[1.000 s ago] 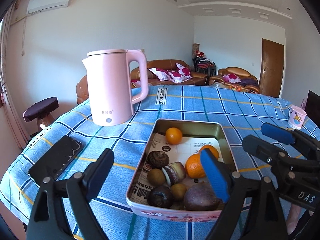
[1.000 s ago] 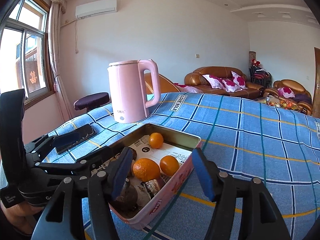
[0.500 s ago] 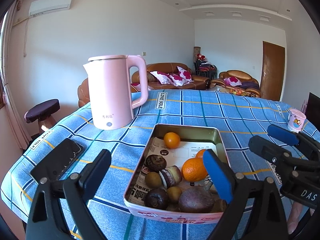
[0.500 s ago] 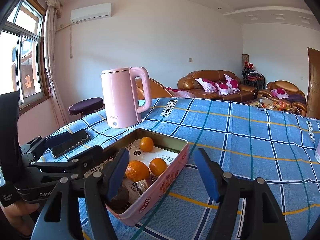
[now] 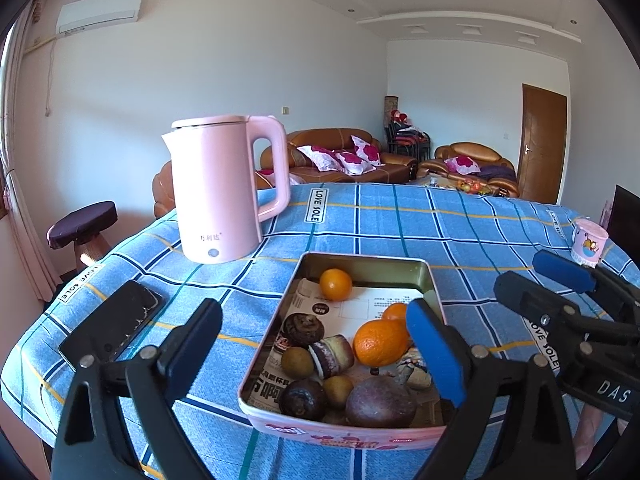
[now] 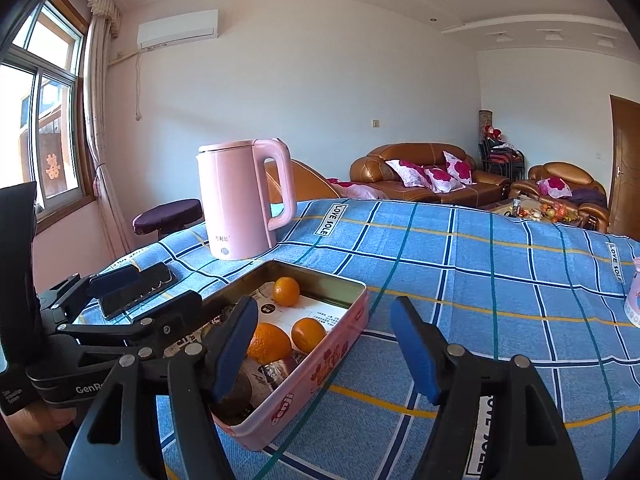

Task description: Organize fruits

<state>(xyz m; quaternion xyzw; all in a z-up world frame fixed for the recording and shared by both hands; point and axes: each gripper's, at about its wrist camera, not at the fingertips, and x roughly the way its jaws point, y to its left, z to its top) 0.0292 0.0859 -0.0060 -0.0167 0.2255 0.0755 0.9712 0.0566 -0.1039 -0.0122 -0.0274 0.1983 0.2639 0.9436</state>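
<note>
A pink-sided metal tin (image 5: 362,264) lined with printed paper sits on the blue checked tablecloth. It holds three oranges, one at the far end (image 5: 335,284) and a larger one (image 5: 379,342) in the middle, plus kiwis (image 5: 297,363), dark round fruits (image 5: 380,402) and a wrapped cake. My left gripper (image 5: 316,354) is open and empty above the tin's near end. My right gripper (image 6: 324,346) is open and empty over the tin's right rim (image 6: 340,354). Each gripper shows in the other's view.
A pink electric kettle (image 5: 218,188) stands beyond the tin on the left. A black phone (image 5: 112,326) lies on the cloth at the left. A small pink cup (image 5: 588,242) stands at the far right. The table edge is near on the left.
Both grippers have drawn back and risen slightly, so the tin looks smaller and further off. Both stay open and empty.
</note>
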